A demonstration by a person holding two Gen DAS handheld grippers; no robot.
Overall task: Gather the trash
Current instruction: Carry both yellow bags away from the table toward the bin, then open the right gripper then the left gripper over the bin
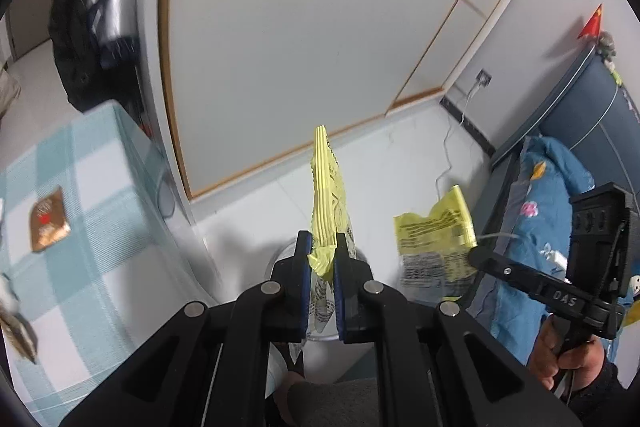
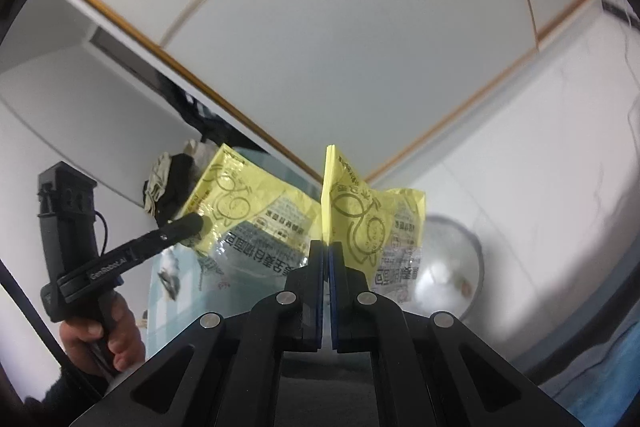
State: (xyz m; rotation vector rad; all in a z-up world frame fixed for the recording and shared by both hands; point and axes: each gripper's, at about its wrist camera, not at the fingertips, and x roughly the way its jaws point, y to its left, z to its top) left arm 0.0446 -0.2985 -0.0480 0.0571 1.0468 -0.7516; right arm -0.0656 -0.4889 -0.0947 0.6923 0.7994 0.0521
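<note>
Two crinkled yellow-and-clear plastic snack wrappers were in play, one pinched in each claw. The left-hand wrapper [image 1: 329,203] stood upright from between the pads of the left gripper [image 1: 322,259], which was clenched on its lower crimped edge, the yellow end rising beyond the fingertips and the clear printed end hanging below them. The right-hand wrapper [image 2: 360,223] was clamped the same way in the right gripper [image 2: 326,259], its jaws shut tight on a folded edge so that the sheet fanned out past and to the right of the tips. Below and just beyond each claw sat a round, clear-lined waste bin [image 2: 460,267] on the pale floor, half hidden behind the wrappers. The likeliest trouble, as I judged it, was a miss at the drop: such light film would flutter or cling to a pad when released, and could land on the floor beside the rim unless the tips were brought squarely over the opening first. The thin edge grip on the left wrapper could also slip during a quick swing. With both hands close together, one wrapper might brush the other gripper. Farther left of the left claw, a brown square sachet [image 1: 50,219] lay on a blue-and-white checked tablecloth [image 1: 100,187], apparently not yet collected.
</note>
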